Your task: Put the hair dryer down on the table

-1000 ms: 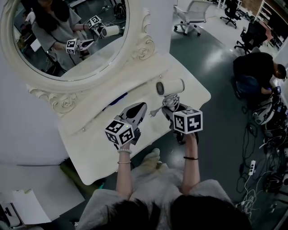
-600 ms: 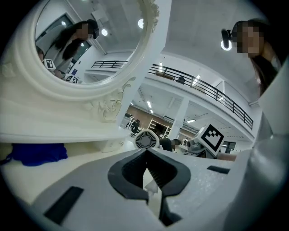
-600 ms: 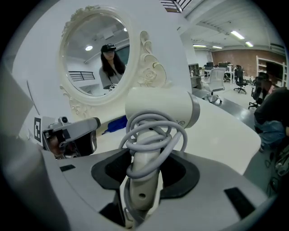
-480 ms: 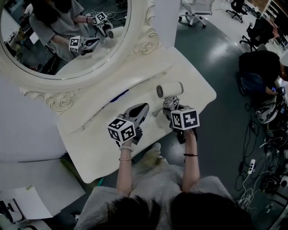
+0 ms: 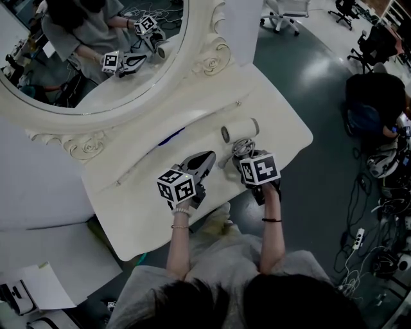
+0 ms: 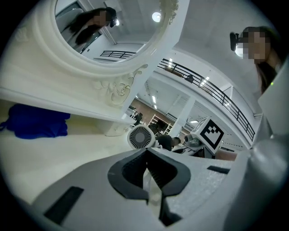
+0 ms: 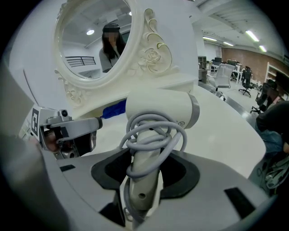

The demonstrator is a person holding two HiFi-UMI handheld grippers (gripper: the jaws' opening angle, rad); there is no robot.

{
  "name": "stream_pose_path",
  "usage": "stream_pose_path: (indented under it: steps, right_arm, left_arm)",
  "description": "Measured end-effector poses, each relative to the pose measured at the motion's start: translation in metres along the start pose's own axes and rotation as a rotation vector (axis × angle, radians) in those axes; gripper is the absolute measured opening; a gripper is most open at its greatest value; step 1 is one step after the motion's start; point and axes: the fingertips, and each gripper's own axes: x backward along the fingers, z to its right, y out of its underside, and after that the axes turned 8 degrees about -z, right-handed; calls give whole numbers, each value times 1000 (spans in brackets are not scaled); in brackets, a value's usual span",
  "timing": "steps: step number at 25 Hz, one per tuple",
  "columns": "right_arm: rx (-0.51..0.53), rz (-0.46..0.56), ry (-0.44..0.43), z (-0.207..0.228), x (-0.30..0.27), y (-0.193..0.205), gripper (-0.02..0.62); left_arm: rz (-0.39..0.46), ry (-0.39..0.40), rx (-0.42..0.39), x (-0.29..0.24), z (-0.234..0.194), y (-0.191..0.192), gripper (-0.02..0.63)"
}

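A white hair dryer [image 5: 241, 130] with its grey cord wound round the handle is held over the cream dressing table [image 5: 282, 112]. My right gripper [image 5: 244, 151] is shut on the handle [image 7: 143, 168], and the barrel [image 7: 162, 109] lies crosswise above the jaws. Whether the dryer touches the table top I cannot tell. My left gripper [image 5: 207, 157] hovers just left of it over the table, its jaws shut on nothing [image 6: 148, 173]. In the left gripper view the dryer's round rear grille [image 6: 141, 136] faces me beside the right gripper's marker cube [image 6: 210, 134].
A large oval mirror [image 5: 96, 58] in an ornate frame stands at the back of the table. A blue cloth-like thing [image 5: 171, 138] lies at its foot. A person [image 5: 376, 103] sits at the right, with office chairs [image 5: 282, 9] and floor cables [image 5: 376, 222] around.
The head view has shifted slightly. The right gripper with the hair dryer has drifted a little toward the left gripper and lower in the picture. Both grips look unchanged.
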Motion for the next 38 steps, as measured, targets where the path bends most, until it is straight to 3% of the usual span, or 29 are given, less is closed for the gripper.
stream_pose_path:
  steps: [28,35,38]
  right_arm:
    - [93,-166,58,2,-26,16,196]
    - [128,-225,118,8,-27,22,198]
    - [144,-188,109,5,-28,12,199]
  left_arm:
    - [-37,-10,56,-2,-9,19,5]
    - [-37,-16,60,-2,-12,19,5]
    - [-39,-18,62,-2,-13,19,5]
